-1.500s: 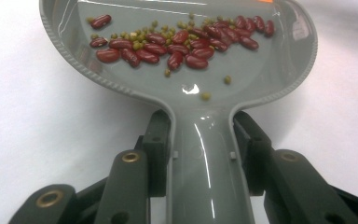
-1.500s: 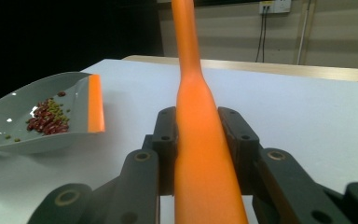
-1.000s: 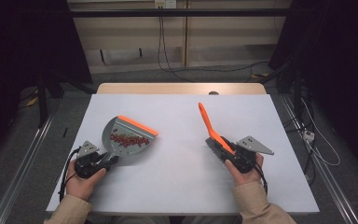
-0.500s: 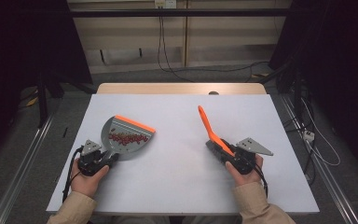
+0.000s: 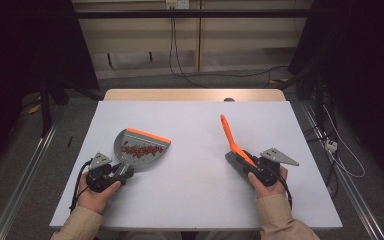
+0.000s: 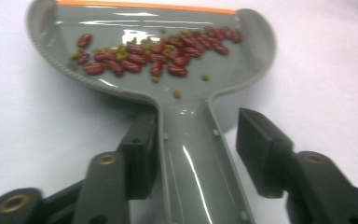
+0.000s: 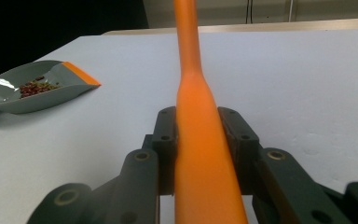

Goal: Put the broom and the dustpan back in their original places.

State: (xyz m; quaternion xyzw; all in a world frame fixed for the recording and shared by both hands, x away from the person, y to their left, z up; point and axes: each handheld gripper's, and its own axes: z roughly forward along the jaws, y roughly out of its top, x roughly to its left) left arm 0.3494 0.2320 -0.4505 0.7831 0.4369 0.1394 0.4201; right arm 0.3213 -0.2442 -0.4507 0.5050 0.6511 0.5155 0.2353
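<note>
Since the earlier pictures your left hand (image 5: pixel 97 192) has drawn a little back toward you, and the dustpan (image 5: pixel 141 150) has come with it; the brush on the right has barely shifted. Starting at the left: your left gripper (image 5: pixel 111 175) sits at the near left of the white table (image 5: pixel 190 195), around the dustpan's grey handle. In the left gripper view one jaw lies against the handle (image 6: pixel 196 163) while the other stands apart from it, with table showing in the gap, so the claw is partly open and not clamping; the pan appears to rest on the table. The pan holds a loose band of red beans (image 6: pixel 154 53) mixed with small green ones, gathered toward its orange lip (image 6: pixel 144 5). In the high view no stray beans can be made out on the table, though anything that small would be hard to see. Moving right, your right gripper (image 5: pixel 256 169) is closed firmly on the orange brush (image 5: pixel 232 142); the right gripper view shows both jaws pressed flat against the handle (image 7: pixel 200 154), which points up and away from you. The grey bristle head (image 5: pixel 235 164) lies just beside the gripper. Judged from this, the sweeping looks finished: the beans are collected. What seems left is emptying or setting aside the pan and laying the brush down.
</note>
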